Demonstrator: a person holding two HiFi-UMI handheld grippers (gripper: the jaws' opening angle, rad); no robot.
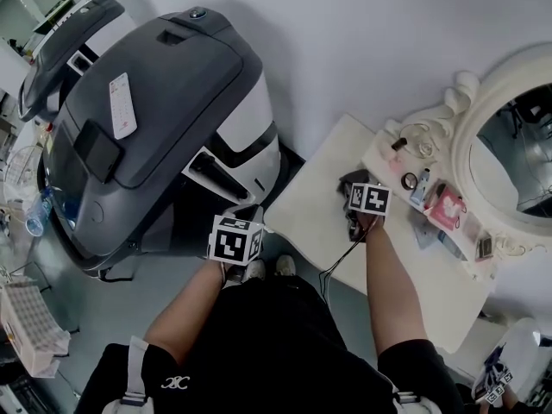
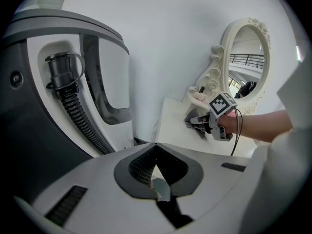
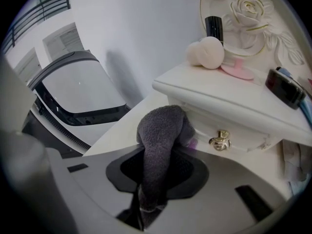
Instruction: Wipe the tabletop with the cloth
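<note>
The right tool (image 3: 148, 204) is clamped on the grey cloth (image 3: 161, 130), bunched on the white surface (image 3: 122, 135) against the small drawer (image 3: 239, 123) at its far side, while the left tool (image 2: 161, 191) hangs closed and empty, off to the left; being soft, light and floppy, the cloth is best pinched on a thick fold.

Cloth (image 3: 158, 130): the lower end is lost between the jaws of my right gripper (image 3: 146, 206). In the head view the gripper itself covers most of it.
Mirror (image 1: 517, 153): cut by the head view's right edge.
Shelf items (image 1: 440, 210): too small for me to name.
Table (image 1: 315, 201): a strip is hidden beneath my right forearm.
Grey machine (image 1: 147, 119): cropped at the left gripper view's left edge.
White object (image 1: 509, 369): in the bottom-right corner, cropped. I cannot tell what it is.
</note>
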